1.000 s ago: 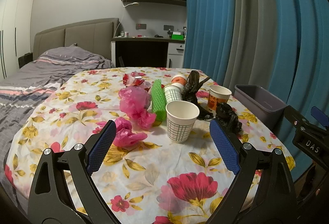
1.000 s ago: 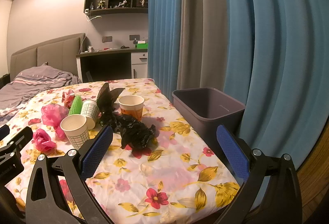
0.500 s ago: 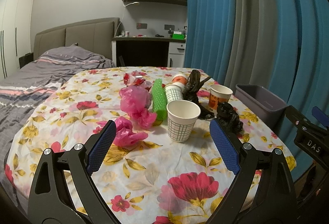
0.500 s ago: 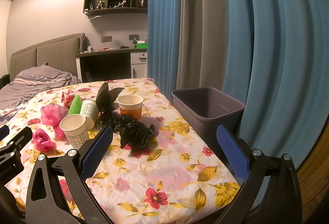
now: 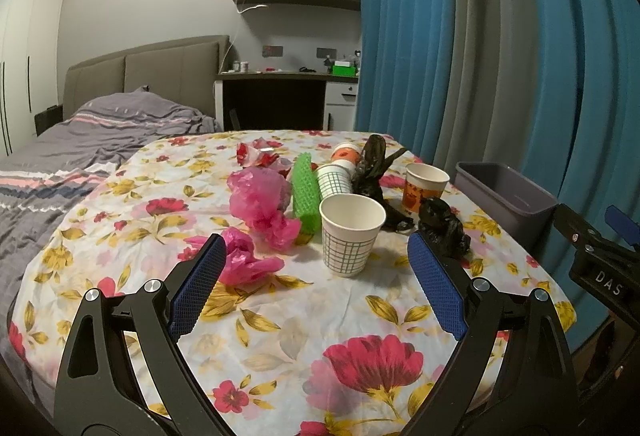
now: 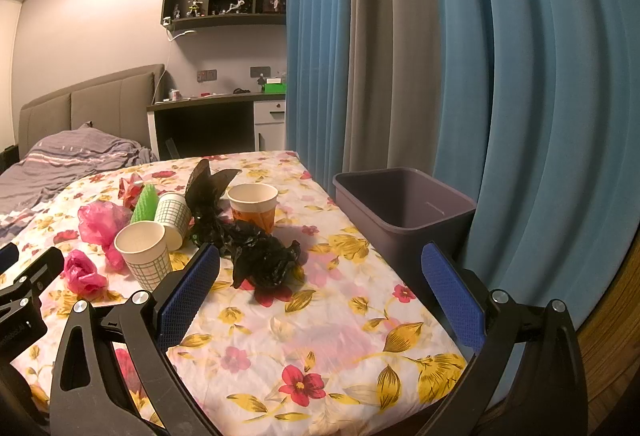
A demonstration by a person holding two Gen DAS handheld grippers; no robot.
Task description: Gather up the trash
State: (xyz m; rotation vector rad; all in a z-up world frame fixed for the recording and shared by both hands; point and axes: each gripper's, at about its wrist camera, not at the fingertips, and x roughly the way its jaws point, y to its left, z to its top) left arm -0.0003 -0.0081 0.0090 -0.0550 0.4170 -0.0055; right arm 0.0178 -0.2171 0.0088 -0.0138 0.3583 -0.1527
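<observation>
Left wrist view matches a second ago: both the left tool (image 5: 314, 282) and right tool (image 6: 320, 296) hover wide and empty, cups and bags unmoved on the worktop (image 5: 304, 316), the bin (image 6: 404, 207) empty, so collecting hasn't begun.

Bare worktop (image 5: 320, 316) just ahead of left gripper (image 5: 316, 284); upright cup (image 5: 351, 232) blocks further on. Right gripper (image 6: 320, 300): black bag (image 6: 264, 256) ahead-left, bin (image 6: 404, 211) ahead-right, gap btwn.

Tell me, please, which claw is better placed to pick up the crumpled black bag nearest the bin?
Probably the right claw: open and empty, with the crumpled black bag just ahead between its fingers and the grey bin beside it. The left claw, also open, faces the checked paper cup instead.
</observation>
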